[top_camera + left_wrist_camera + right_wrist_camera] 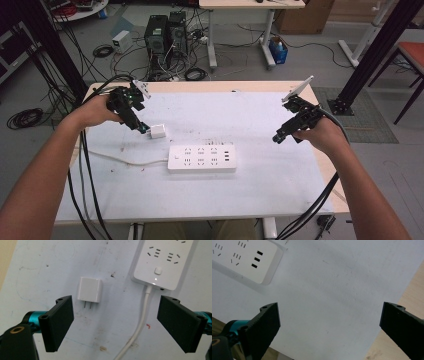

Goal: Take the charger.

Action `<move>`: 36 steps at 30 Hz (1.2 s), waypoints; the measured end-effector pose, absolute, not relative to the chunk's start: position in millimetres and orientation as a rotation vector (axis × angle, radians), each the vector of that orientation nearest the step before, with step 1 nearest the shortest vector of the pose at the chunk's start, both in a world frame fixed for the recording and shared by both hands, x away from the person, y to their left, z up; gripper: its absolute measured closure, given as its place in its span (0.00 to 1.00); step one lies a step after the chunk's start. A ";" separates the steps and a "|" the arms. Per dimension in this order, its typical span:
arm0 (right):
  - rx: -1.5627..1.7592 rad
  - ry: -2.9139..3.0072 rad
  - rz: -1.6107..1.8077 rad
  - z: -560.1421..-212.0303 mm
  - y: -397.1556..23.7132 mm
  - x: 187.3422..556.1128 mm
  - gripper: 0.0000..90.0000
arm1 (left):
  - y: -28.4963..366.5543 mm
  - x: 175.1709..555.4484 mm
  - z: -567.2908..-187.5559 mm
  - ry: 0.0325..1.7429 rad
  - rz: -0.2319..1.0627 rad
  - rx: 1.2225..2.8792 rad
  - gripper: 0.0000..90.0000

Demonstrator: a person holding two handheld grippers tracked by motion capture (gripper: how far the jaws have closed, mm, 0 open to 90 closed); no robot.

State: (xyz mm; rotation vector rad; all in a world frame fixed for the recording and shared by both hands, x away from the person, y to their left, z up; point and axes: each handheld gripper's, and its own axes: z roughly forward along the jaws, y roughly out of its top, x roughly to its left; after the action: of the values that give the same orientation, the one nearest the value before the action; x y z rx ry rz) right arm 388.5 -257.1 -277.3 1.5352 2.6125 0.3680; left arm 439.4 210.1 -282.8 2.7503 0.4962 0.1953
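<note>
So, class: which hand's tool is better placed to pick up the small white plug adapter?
Left. The left tool is open over the adapter; the right tool is over bare table, past the power strip.

My work surface (280,175) is a pale wooden top covered by a white sheet, scuffed and speckled with small dark marks. Two items lie directly on it — a white power strip (202,158) near the centre, its white cord (125,160) running off to my left, and a small white plug adapter (158,131) lying flat, just beyond the strip's left end.
</note>
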 end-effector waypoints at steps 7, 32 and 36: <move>1.532 2.611 0.373 -276.7 -255.9 386.8 0.03 | 202.4 455.6 -303.3 0.446 0.218 2.776 0.15; 1.573 2.574 0.333 -271.4 -264.1 377.0 0.03 | 191.6 494.8 -378.0 0.410 0.204 2.886 0.15; 1.577 2.562 0.331 -272.3 -264.9 377.5 0.03 | 192.7 499.2 -392.1 0.437 0.200 2.887 0.15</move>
State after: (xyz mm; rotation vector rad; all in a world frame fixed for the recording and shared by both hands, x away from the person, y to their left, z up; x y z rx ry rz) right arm 377.5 -264.9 -272.3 1.5774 2.5619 0.3310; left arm 499.2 192.7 -392.1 2.8867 0.4366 0.1998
